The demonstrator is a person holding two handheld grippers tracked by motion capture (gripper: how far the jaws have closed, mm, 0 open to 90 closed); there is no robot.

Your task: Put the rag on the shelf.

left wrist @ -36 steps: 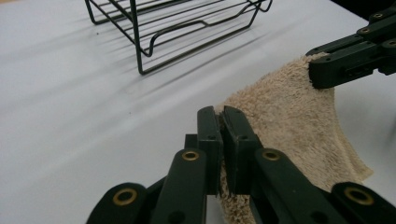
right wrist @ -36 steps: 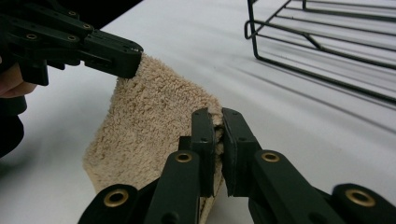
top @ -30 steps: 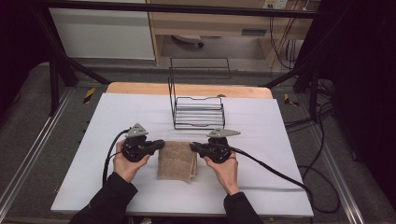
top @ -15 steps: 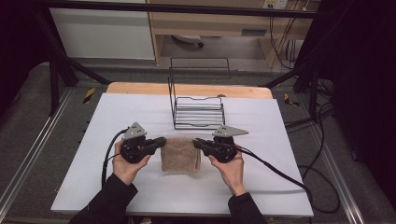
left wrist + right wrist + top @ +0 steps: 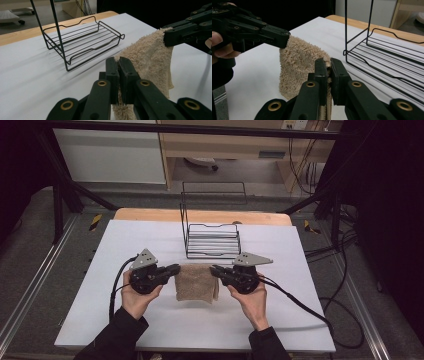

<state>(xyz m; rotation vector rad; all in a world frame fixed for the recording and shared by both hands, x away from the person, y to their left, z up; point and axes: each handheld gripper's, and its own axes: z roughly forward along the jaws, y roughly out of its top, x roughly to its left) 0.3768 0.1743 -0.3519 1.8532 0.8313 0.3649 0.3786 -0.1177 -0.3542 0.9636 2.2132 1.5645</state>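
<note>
A folded beige towel [image 5: 196,282] hangs between the two grippers above the white table [image 5: 150,240]. My left gripper [image 5: 177,268] is shut on the towel's left top corner, and my right gripper [image 5: 212,269] is shut on its right top corner. In the left gripper view the jaws [image 5: 119,63] pinch the fluffy towel [image 5: 152,62], with the other gripper [image 5: 175,35] clamping the far corner. The right gripper view shows the same grip [image 5: 327,65] on the towel [image 5: 297,62], with the left gripper [image 5: 279,37] across from it. The towel's lower edge droops near the tabletop.
A black wire rack [image 5: 212,239] with a tall back frame stands just beyond the towel at the table's middle; it appears in the left gripper view [image 5: 82,42] and the right gripper view [image 5: 387,62]. A wooden strip [image 5: 200,215] edges the far side. Cables trail from both grippers.
Both grippers have risen with the towel, lifting it off the table and moving it slightly toward the rack. The towel now hangs instead of lying flat.
</note>
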